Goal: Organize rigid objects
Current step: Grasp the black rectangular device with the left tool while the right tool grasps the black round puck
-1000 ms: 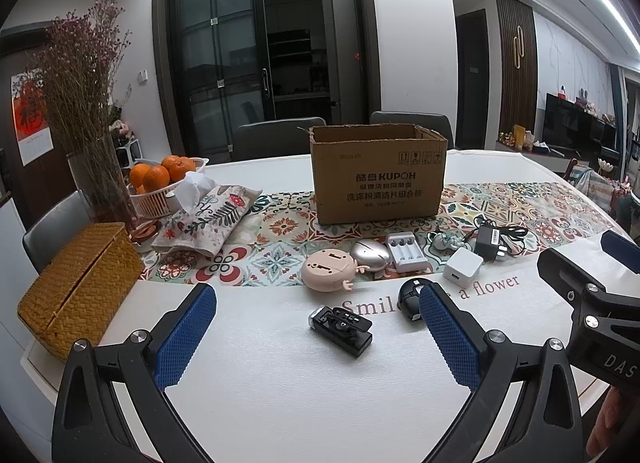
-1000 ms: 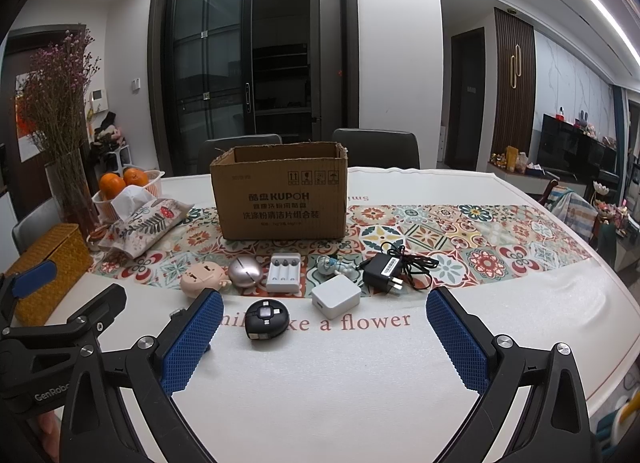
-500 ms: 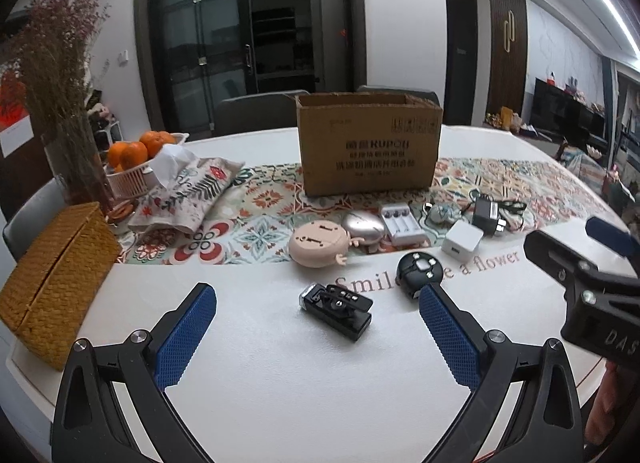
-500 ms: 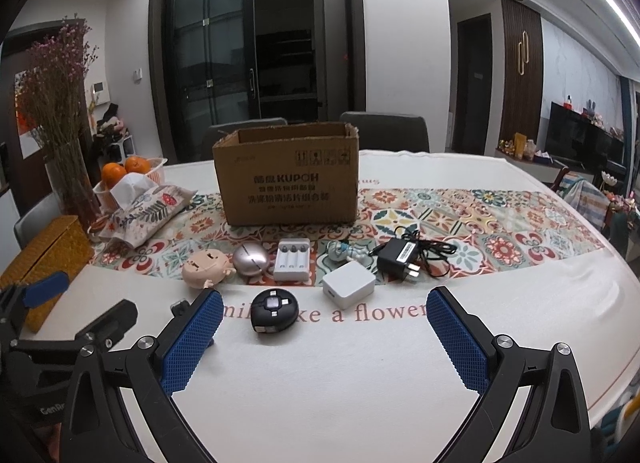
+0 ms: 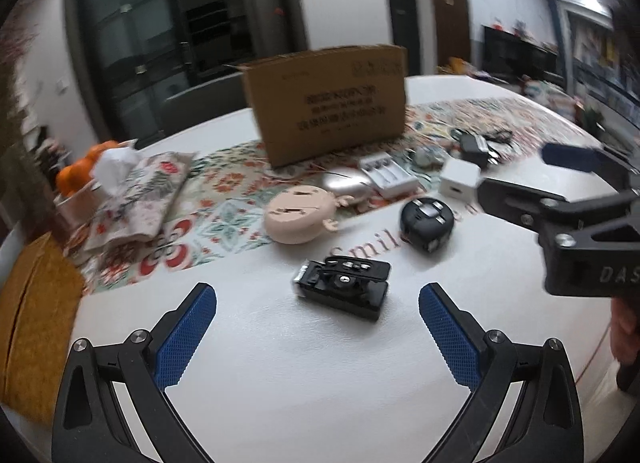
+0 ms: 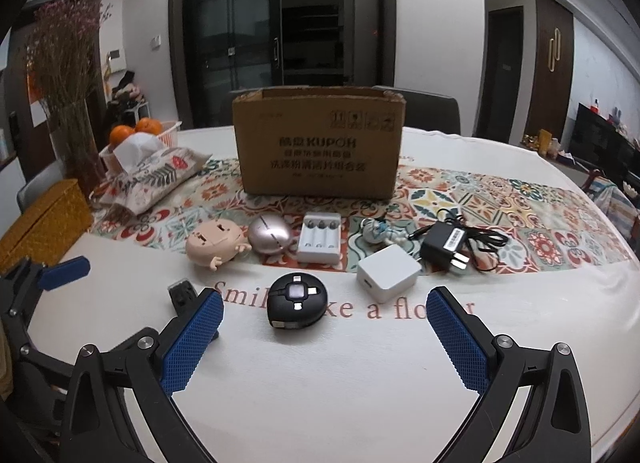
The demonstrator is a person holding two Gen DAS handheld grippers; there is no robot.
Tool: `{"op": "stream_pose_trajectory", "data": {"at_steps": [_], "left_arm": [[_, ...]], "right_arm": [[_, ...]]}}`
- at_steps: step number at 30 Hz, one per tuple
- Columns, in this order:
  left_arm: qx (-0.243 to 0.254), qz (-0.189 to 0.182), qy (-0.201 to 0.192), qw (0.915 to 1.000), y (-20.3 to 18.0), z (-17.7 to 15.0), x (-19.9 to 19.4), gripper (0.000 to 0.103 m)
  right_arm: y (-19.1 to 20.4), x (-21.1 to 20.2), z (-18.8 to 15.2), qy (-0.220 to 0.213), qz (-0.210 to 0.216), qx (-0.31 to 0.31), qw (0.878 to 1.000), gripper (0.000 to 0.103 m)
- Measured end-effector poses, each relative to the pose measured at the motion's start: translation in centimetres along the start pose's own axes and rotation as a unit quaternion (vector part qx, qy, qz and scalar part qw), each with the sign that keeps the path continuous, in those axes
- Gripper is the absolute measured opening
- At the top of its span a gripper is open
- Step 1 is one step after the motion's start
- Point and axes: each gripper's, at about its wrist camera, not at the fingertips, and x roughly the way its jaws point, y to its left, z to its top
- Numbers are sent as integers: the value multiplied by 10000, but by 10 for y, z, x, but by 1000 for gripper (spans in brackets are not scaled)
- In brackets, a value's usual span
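Two grippers wide and empty: left gripper (image 5: 318, 327) lines up on the black clamp (image 5: 342, 288) dead ahead, long axis crosswise; right gripper (image 6: 324, 337) faces the round black gadget (image 6: 298, 300).

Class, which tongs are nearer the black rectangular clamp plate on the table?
Left. The left tongs frame the clamp plate just ahead; the right tongs sit off to its right, facing the round black gadget.

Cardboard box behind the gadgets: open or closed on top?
Open: the cardboard box stands upright with no top flaps covering it. Contents cannot be seen.
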Motion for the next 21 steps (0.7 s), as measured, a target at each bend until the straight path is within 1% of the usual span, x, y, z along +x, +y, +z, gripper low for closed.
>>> {"op": "stream_pose_trajectory", "data": {"at_steps": [3, 5, 7, 10, 13, 15, 17, 21], "left_arm": [[193, -205, 51, 9996, 1, 0, 10, 103], [308, -255, 96, 9992, 1, 1, 18, 103], [408, -381, 182, 9983, 3, 2, 27, 103], [406, -595, 309, 9969, 5, 3, 40, 103], [400, -662, 439, 9960, 7, 3, 53, 103], [395, -694, 576, 9951, 9, 4, 62, 99], [378, -767, 621, 9944, 10, 5, 67, 98], [392, -868, 699, 9930, 10, 5, 74, 97]], "right_arm": [[6, 11, 0, 82, 88, -87, 9999, 103], [9, 21, -1, 176, 141, -122, 9997, 103], [11, 29, -2, 264, 151, -133, 9994, 102], [10, 43, -2, 429, 197, -76, 9989, 102], [10, 59, -2, 570, 260, -43, 9980, 101], [9, 68, -2, 673, 283, -24, 9973, 100], [8, 77, -3, 790, 294, -7, 9964, 98], [8, 92, -5, 966, 446, 61, 9943, 95]]}}
